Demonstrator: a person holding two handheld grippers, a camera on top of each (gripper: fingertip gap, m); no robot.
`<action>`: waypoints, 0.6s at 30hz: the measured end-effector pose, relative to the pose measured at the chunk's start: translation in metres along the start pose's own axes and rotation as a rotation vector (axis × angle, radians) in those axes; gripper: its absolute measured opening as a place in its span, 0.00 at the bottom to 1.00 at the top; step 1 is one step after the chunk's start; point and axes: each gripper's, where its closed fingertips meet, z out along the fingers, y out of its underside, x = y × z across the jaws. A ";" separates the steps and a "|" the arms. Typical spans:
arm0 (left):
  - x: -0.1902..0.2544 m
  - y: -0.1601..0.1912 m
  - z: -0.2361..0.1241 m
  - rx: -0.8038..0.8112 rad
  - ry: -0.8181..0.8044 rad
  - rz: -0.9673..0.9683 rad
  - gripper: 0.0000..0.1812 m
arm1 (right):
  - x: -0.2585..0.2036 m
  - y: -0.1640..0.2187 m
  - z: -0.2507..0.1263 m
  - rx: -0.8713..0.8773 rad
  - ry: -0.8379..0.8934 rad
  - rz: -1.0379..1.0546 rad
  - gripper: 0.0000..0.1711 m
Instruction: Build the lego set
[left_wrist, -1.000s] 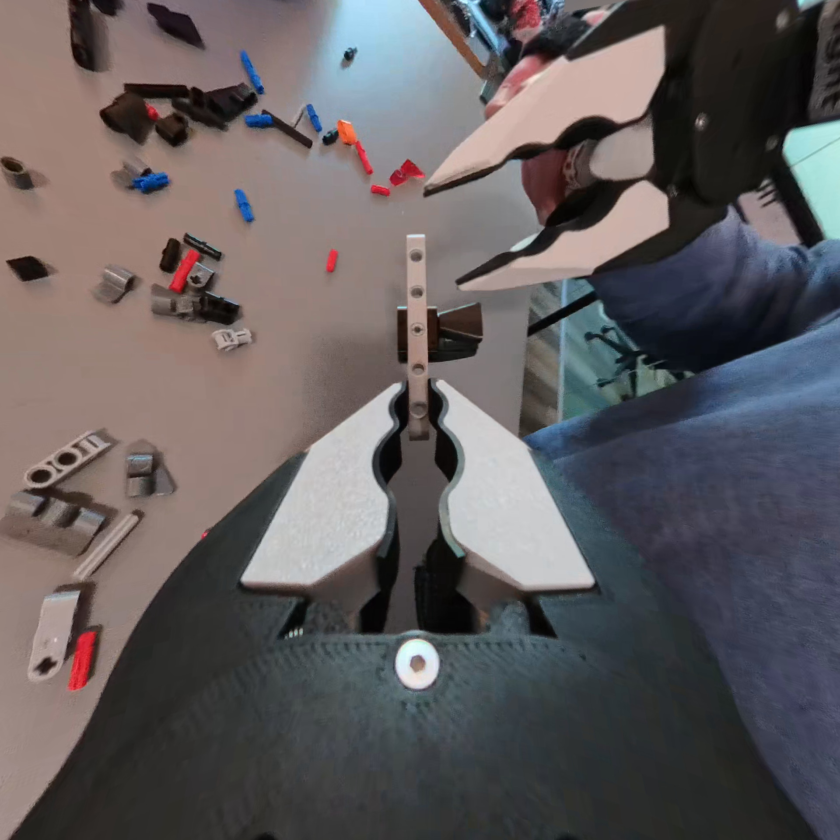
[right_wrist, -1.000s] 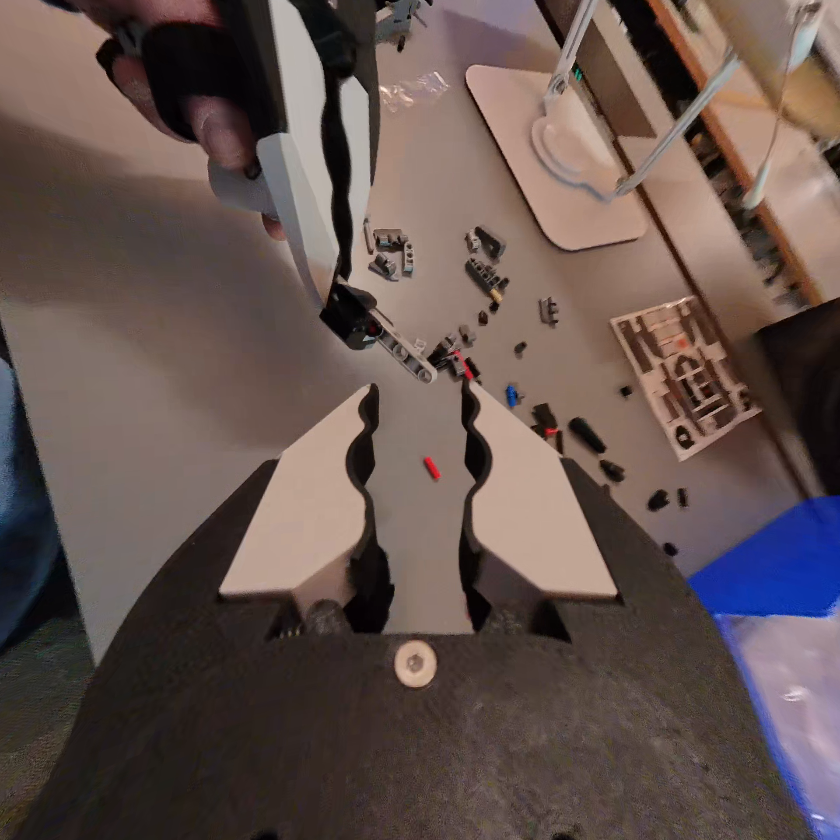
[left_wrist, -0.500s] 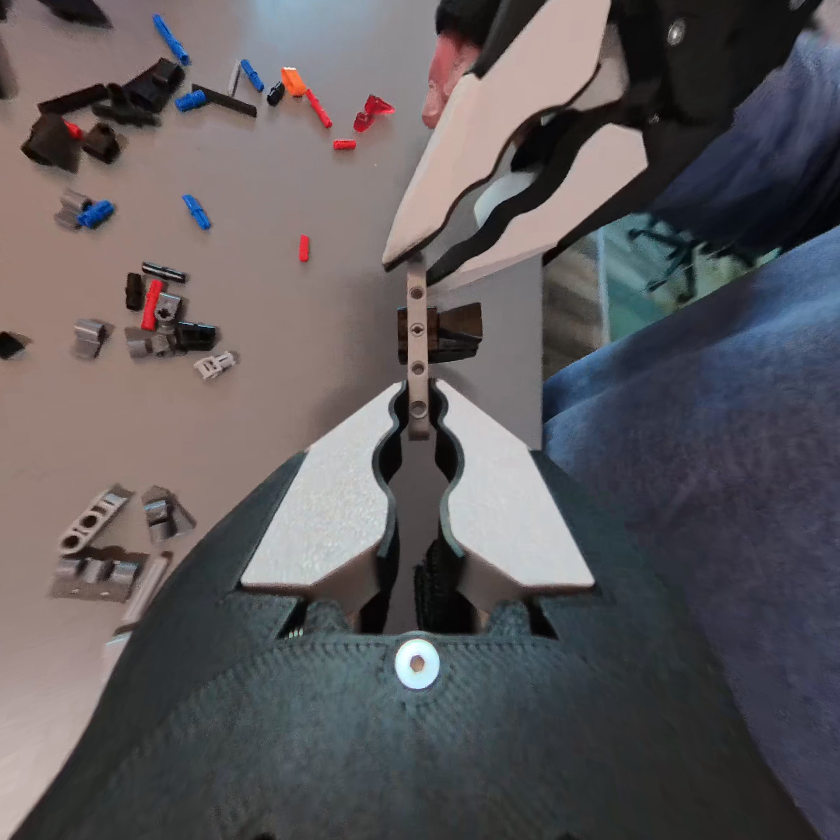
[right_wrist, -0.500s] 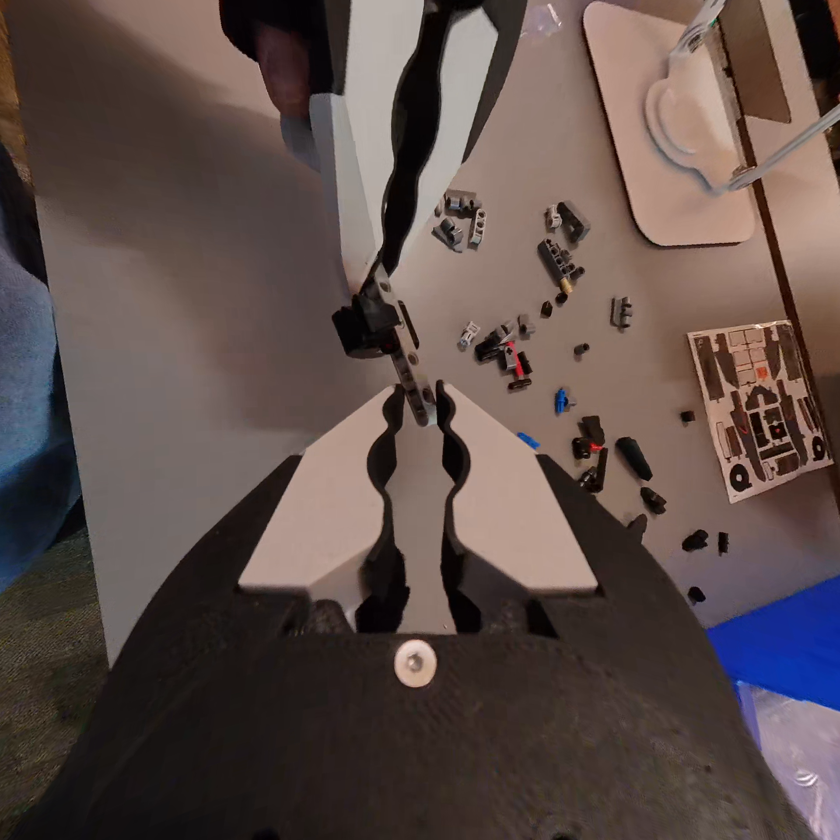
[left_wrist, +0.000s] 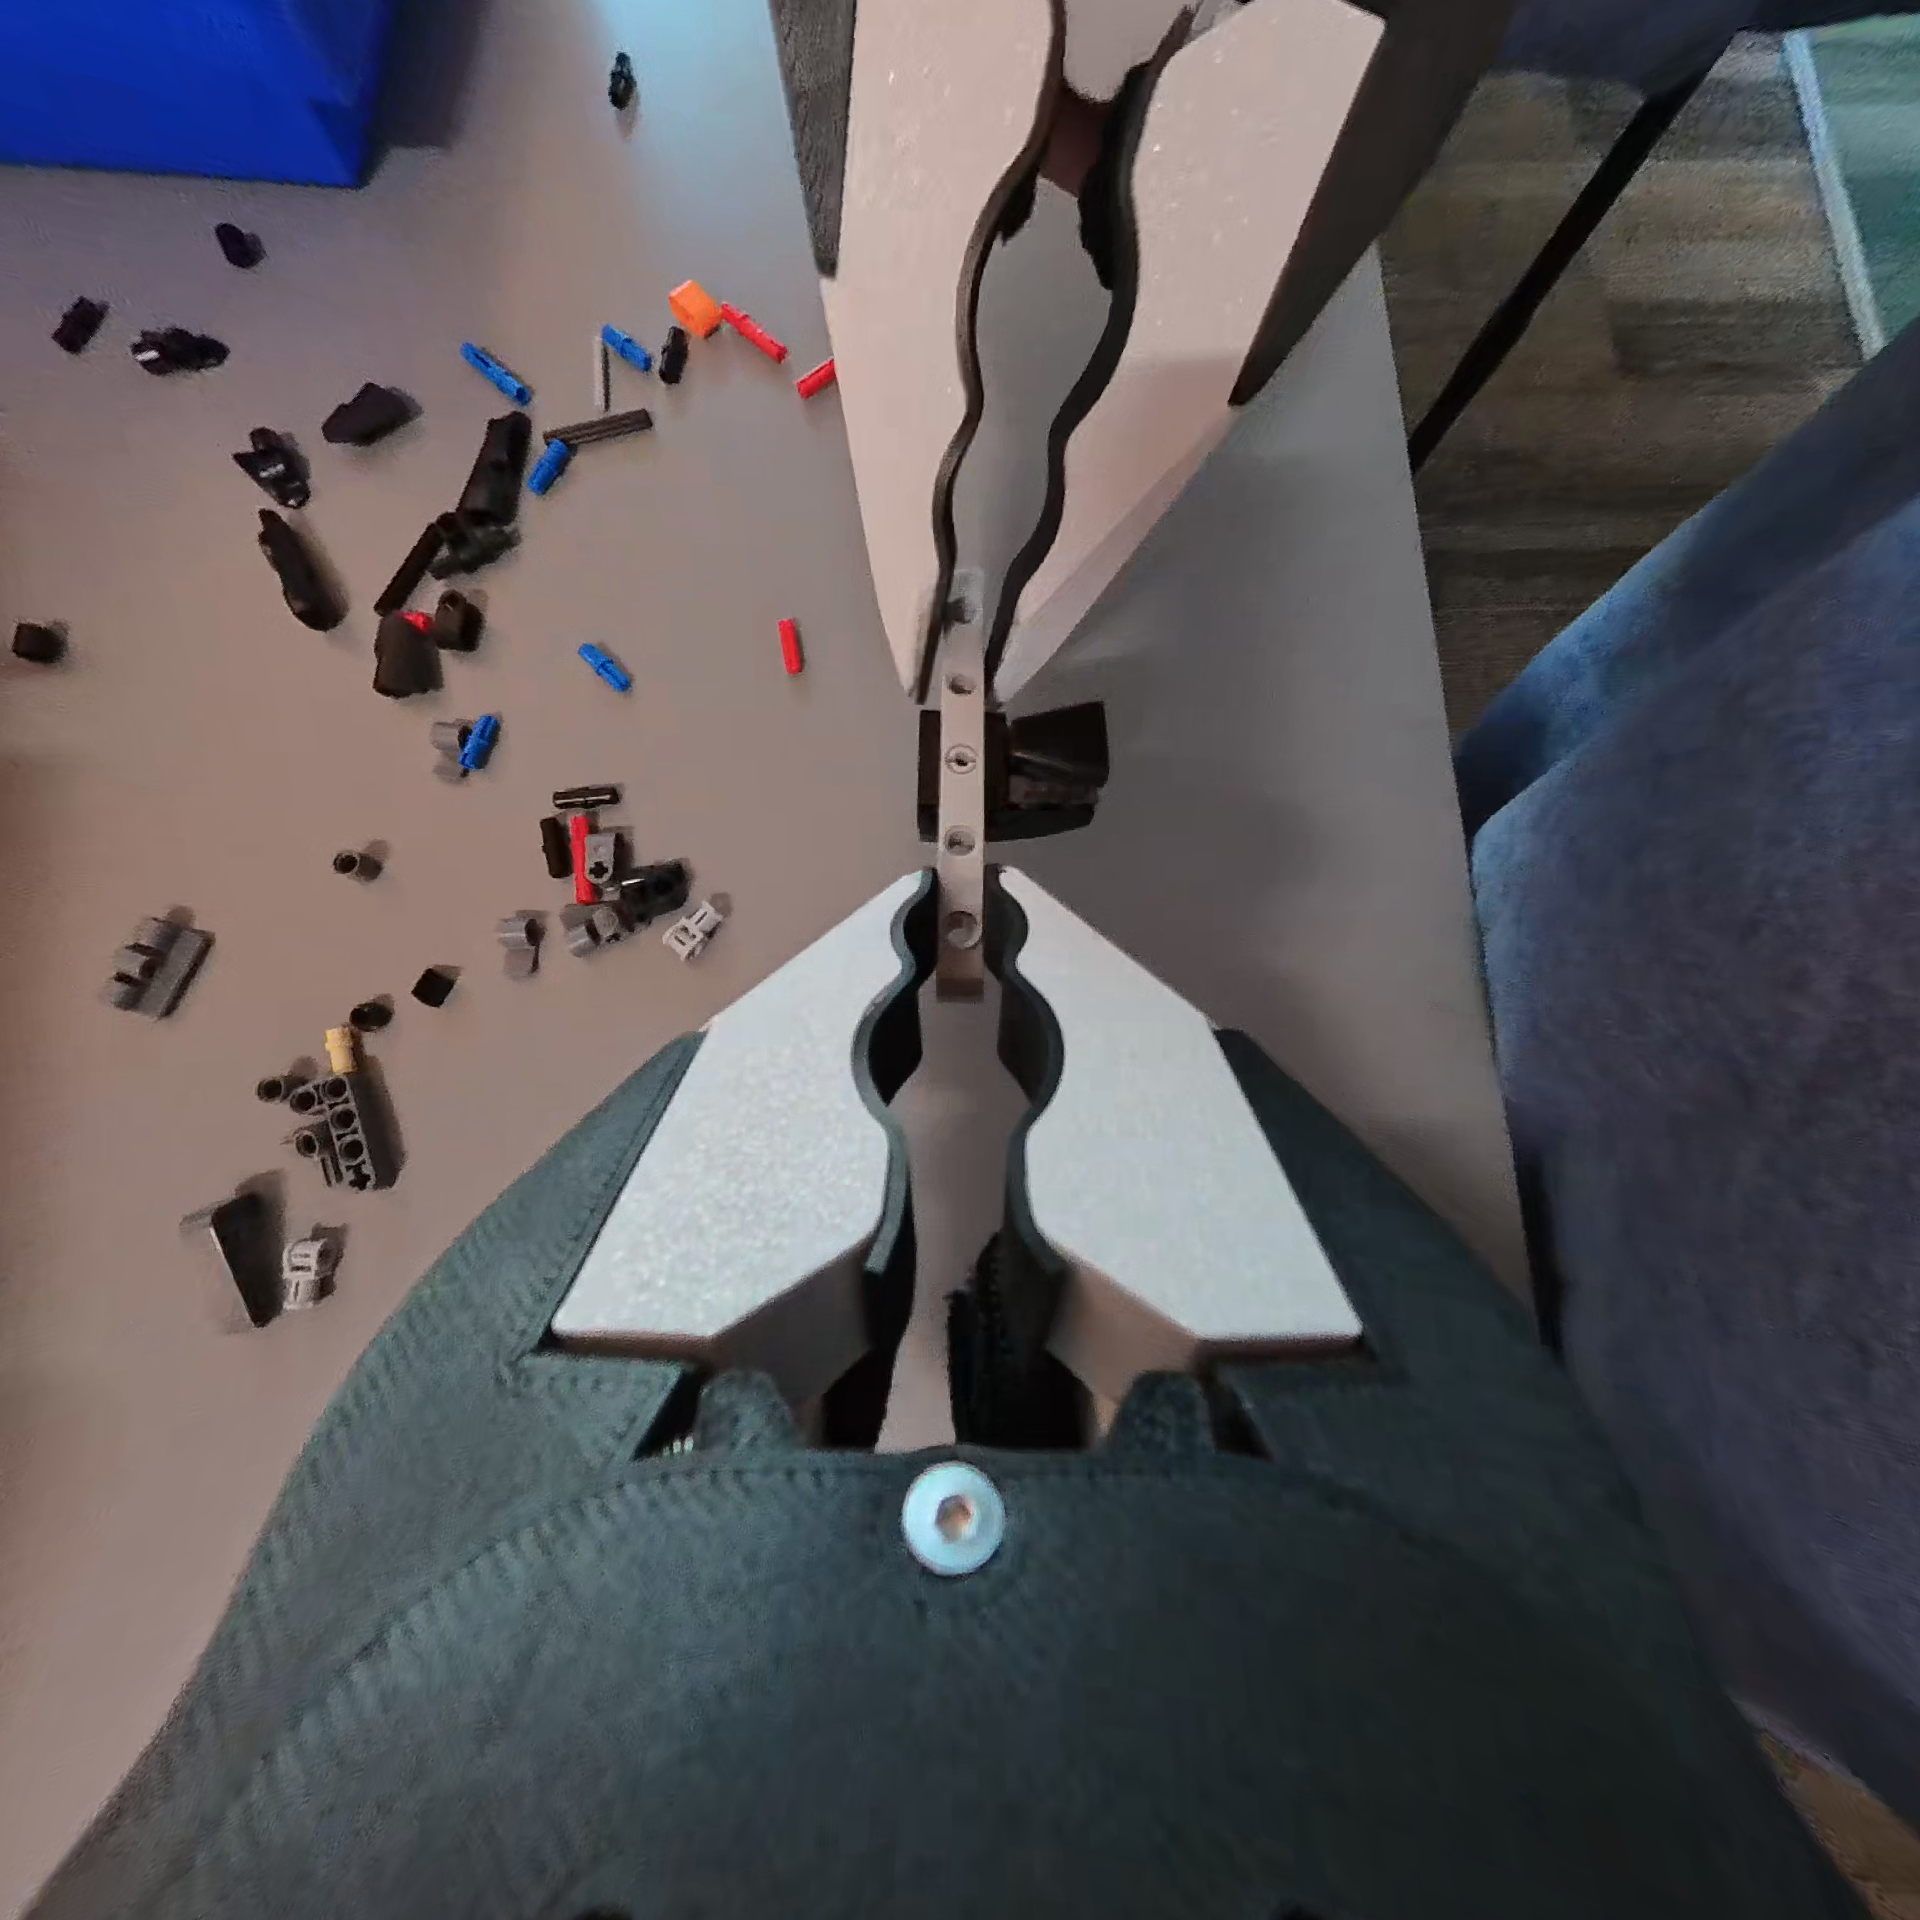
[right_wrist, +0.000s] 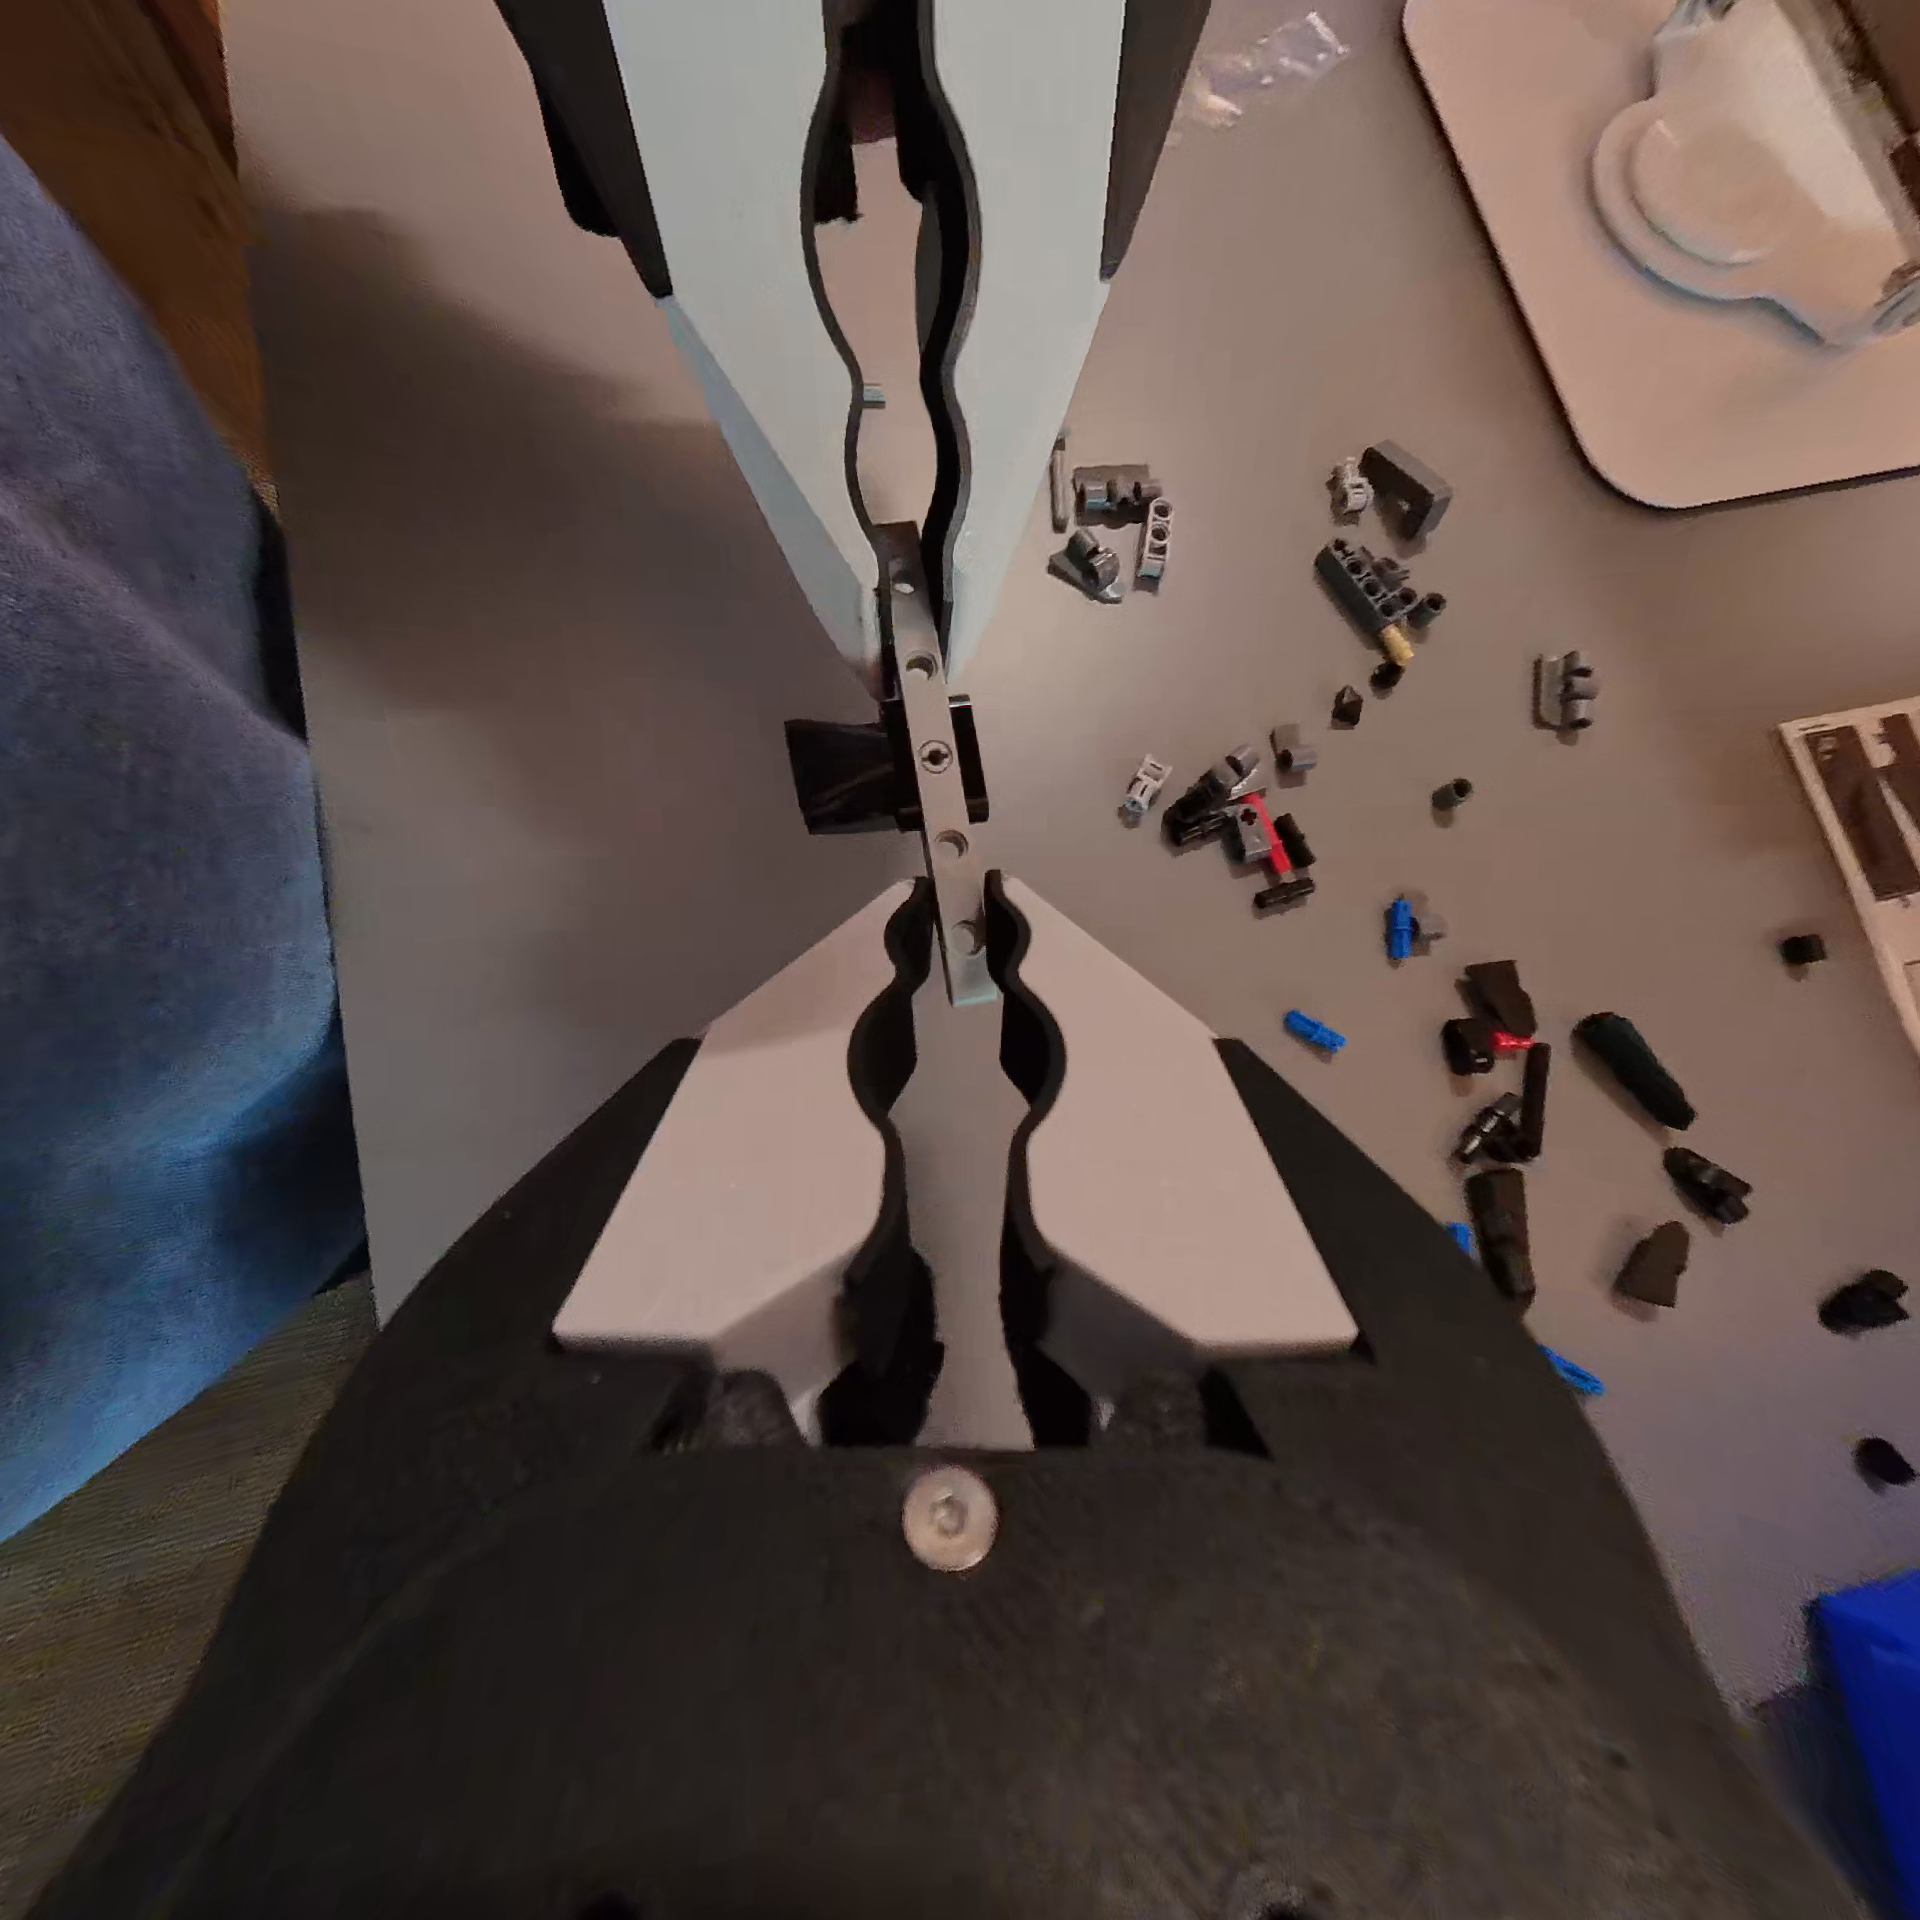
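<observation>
1. Assembly: thin grey holed plastic beam (left_wrist: 961, 790) with black wedge block (left_wrist: 1049, 769), held above grey tabletop (left_wrist: 260, 1455).
2. Left gripper (left_wrist: 961, 914) and right gripper (right_wrist: 951, 925) each pinch opposite beam ends.
3. Handling, likely: light, rigid, slippery; grip flat faces near ends.

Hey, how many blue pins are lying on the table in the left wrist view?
5 blue pins: two left of the orange piece, one beside black parts, one alone, one in a grey connector. More may be hidden.
</observation>
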 end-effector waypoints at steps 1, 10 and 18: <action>0.000 0.000 0.000 0.003 -0.003 0.011 0.04 | -0.002 0.001 0.001 -0.004 -0.022 0.018 0.04; -0.008 -0.011 -0.013 0.094 -0.214 0.197 0.22 | -0.019 -0.002 0.000 0.048 -0.379 0.339 0.03; 0.000 -0.010 -0.006 0.040 -0.288 0.384 0.07 | -0.026 -0.008 -0.008 0.037 -0.586 0.430 0.03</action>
